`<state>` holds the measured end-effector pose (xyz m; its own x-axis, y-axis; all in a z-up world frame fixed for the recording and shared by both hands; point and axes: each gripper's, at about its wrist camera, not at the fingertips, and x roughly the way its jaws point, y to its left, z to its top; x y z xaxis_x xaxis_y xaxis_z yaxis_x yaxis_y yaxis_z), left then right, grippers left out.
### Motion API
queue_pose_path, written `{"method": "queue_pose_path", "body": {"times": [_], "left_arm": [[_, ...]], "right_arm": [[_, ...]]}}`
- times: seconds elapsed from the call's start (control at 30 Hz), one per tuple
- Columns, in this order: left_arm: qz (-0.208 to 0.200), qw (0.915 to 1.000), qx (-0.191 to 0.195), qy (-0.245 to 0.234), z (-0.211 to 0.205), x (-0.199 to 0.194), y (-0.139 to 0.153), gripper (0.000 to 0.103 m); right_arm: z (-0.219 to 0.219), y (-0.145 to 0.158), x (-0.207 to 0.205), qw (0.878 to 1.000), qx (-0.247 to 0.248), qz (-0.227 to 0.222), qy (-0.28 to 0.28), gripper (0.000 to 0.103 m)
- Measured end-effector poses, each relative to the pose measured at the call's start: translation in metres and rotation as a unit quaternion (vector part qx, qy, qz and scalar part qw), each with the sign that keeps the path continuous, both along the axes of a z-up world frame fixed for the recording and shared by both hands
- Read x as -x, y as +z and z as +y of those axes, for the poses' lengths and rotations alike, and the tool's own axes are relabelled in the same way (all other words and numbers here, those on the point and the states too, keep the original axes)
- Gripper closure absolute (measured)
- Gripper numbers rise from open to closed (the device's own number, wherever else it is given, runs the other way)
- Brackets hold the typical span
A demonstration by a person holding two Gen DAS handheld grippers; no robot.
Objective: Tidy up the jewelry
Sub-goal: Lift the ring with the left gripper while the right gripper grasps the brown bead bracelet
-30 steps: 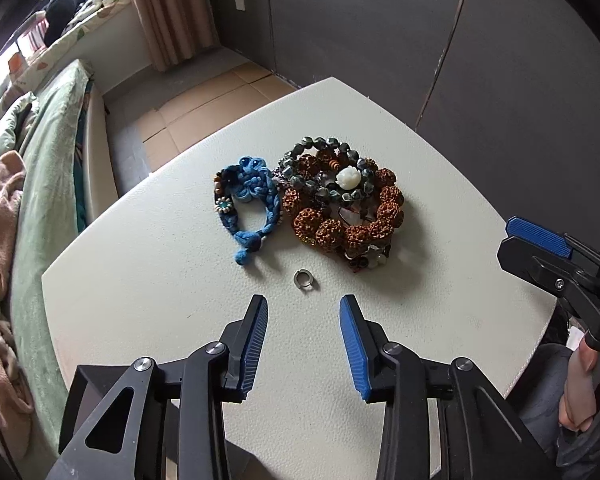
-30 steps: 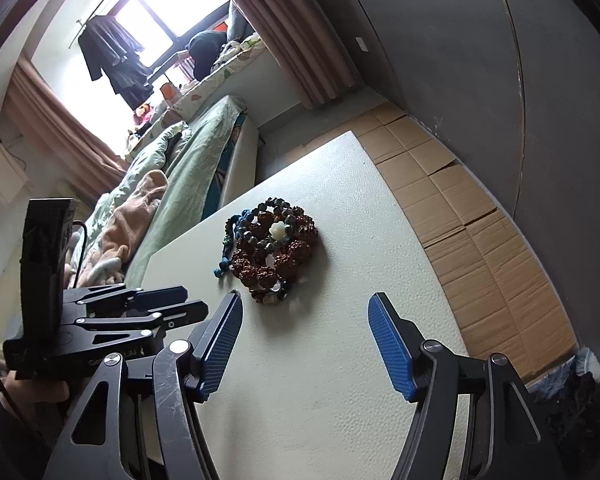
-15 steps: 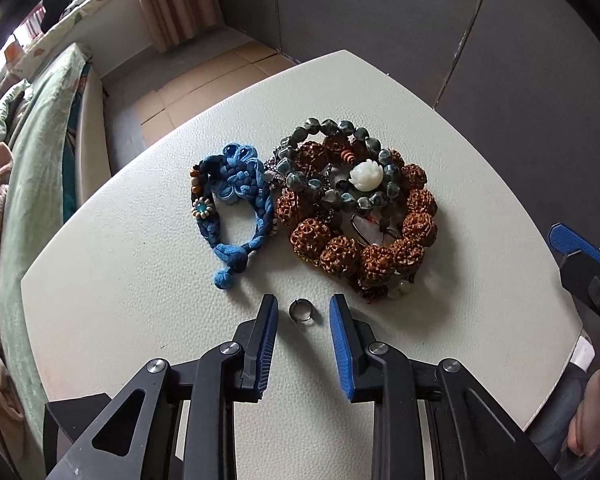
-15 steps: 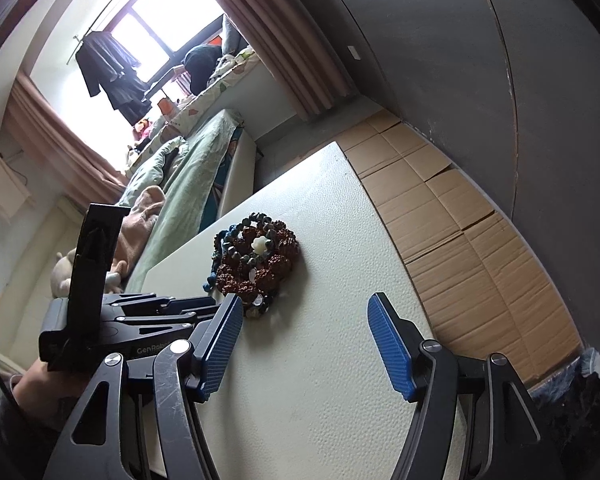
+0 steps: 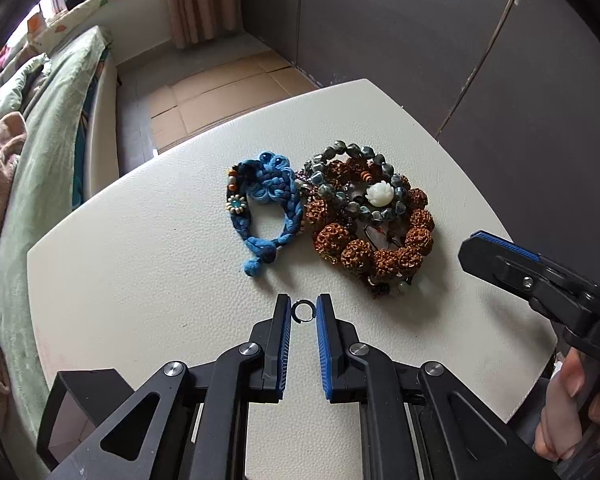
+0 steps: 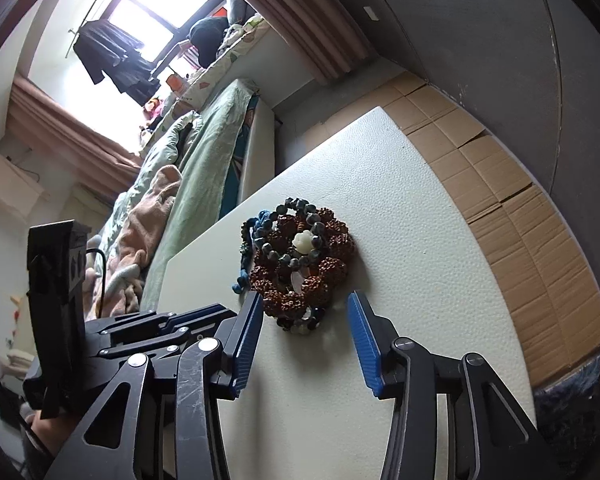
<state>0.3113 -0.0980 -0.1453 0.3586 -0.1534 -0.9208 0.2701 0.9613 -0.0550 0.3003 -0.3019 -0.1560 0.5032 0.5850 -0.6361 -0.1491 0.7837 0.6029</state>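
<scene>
A small dark ring (image 5: 303,321) lies on the white table (image 5: 140,280) between the blue pads of my left gripper (image 5: 303,308). Its jaws are closing, and a sliver of gap still shows on each side of the ring. Beyond it lie a blue braided bracelet (image 5: 272,200) and a pile of brown and grey bead bracelets (image 5: 372,224) with a white flower bead (image 5: 380,193). My right gripper (image 6: 306,312) is closing too, with nothing gripped. It hovers just right of the bead pile (image 6: 300,264). The left gripper (image 6: 220,314) shows beside it.
A bed with a green quilt (image 5: 40,140) runs along the table's left side. Flattened cardboard (image 5: 220,88) covers the floor beyond the far edge, and dark wall panels (image 5: 420,20) stand behind. A hand (image 5: 568,412) holds the right gripper (image 5: 480,250) at the table's right edge.
My left gripper came forward until the ring sat between its tips, and its jaws narrowed a lot. My right gripper moved closer to the bead pile and its jaws narrowed too.
</scene>
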Motion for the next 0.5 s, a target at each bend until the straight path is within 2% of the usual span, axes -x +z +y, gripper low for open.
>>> {"method": "queue_pose_path", "body": {"times": [0.17,0.33,0.37,0.4,0.5], "left_arm": [[-0.015,0.9998,0.008,0.010,0.010,0.006,0.015,0.090],[-0.030,0.9991,0.017,0.023,0.022,0.018,0.029,0.090],[-0.033,0.9989,0.020,0.026,0.024,0.019,0.032,0.090],[-0.035,0.9987,0.022,0.029,0.027,0.020,0.034,0.090],[-0.041,0.9981,0.029,0.035,0.034,0.026,0.041,0.090]], "right_arm": [[0.012,-0.009,-0.018,0.999,-0.014,0.029,-0.008,0.061],[0.022,-0.014,-0.031,0.998,-0.003,0.053,-0.030,0.063],[0.023,-0.016,-0.033,0.998,-0.002,0.061,-0.034,0.067],[0.023,-0.020,-0.036,0.997,0.001,0.072,-0.039,0.075],[0.020,-0.030,-0.042,0.994,-0.019,0.094,-0.049,0.079]]}}
